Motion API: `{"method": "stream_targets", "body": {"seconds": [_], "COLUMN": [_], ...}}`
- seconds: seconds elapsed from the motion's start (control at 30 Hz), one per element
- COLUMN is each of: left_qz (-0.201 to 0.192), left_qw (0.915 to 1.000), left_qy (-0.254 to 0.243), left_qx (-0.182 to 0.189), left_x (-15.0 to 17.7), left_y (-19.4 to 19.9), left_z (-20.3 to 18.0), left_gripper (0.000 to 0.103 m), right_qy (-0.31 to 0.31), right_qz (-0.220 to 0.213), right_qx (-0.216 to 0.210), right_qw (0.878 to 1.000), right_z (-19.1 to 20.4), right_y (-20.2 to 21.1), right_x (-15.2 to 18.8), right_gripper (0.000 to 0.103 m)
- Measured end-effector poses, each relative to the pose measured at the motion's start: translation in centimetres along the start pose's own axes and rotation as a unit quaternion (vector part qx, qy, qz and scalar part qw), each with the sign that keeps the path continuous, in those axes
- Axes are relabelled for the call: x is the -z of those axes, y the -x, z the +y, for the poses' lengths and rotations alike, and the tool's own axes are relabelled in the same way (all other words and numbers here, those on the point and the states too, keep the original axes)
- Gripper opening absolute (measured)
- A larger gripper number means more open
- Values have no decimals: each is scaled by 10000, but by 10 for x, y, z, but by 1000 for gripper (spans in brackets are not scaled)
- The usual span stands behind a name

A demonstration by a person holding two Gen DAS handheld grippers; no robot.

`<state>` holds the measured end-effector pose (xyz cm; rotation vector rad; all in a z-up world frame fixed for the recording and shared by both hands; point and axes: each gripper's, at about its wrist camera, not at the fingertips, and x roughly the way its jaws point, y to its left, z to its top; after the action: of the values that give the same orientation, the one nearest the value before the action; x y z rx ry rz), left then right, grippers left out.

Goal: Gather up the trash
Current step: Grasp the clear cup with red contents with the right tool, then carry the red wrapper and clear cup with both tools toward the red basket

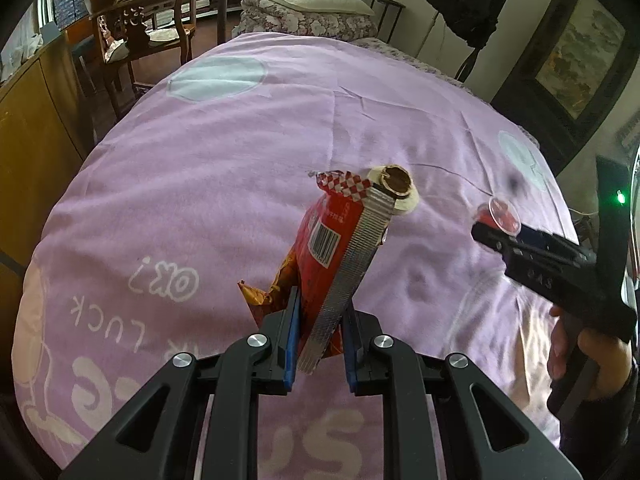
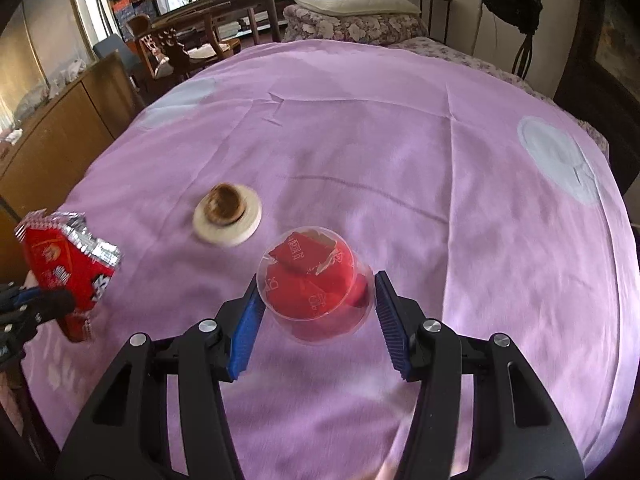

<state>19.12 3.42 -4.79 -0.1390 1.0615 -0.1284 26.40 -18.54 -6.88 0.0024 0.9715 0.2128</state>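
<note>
My left gripper (image 1: 320,336) is clamped hard on the crinkled red foil snack packet (image 1: 336,256), silver seam running up its side, and the packet stands up out of the blue pads, clear of the pink printed bedspread (image 1: 224,160). That one is collected, I'd say, though I see no bin or bag anywhere to drop it in.

Over on the right: my right gripper (image 2: 316,312) has the clear plastic cup stuffed with red wrappers (image 2: 316,292) sitting between its blue ribbed fingers (image 2: 246,328). The left pad looks to be touching the cup's rim; the right one seems a shade off the wall, so I cannot tell whether it is truly pinched. In the left camera's view the cup (image 1: 500,212) rides at the tip of that gripper, above the cloth, which suggests I am carrying it.

What's left on the bed? One piece that I can see: the round cream-coloured disc with a brown ring on top (image 2: 227,220), maybe a tape roll or a lid, lying flat on the bedspread, near the cup and a little beyond it. Both my tools are full, so by my reckoning I need to unload somewhere before that last one can go.
</note>
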Motion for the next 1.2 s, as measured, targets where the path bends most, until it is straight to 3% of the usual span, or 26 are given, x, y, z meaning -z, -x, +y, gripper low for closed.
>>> {"method": "stream_targets", "body": {"seconds": [0.63,1.2], "left_qz": [-246,-368], "left_qw": [9994,9957], "left_qy": [260,822], "left_qx": [-24,-232], "left_x": [67,121], "left_y": [77,119], "left_z": [19,76], "left_gripper": [19,19], "right_qy": [201,1014], "right_qz": [-149,20], "right_qx": [-539,-1116], "right_qw": [9982,9886], "right_z": [55,150], "right_y": [87,106], "right_x": [71,104], "right_gripper": [54,54]}}
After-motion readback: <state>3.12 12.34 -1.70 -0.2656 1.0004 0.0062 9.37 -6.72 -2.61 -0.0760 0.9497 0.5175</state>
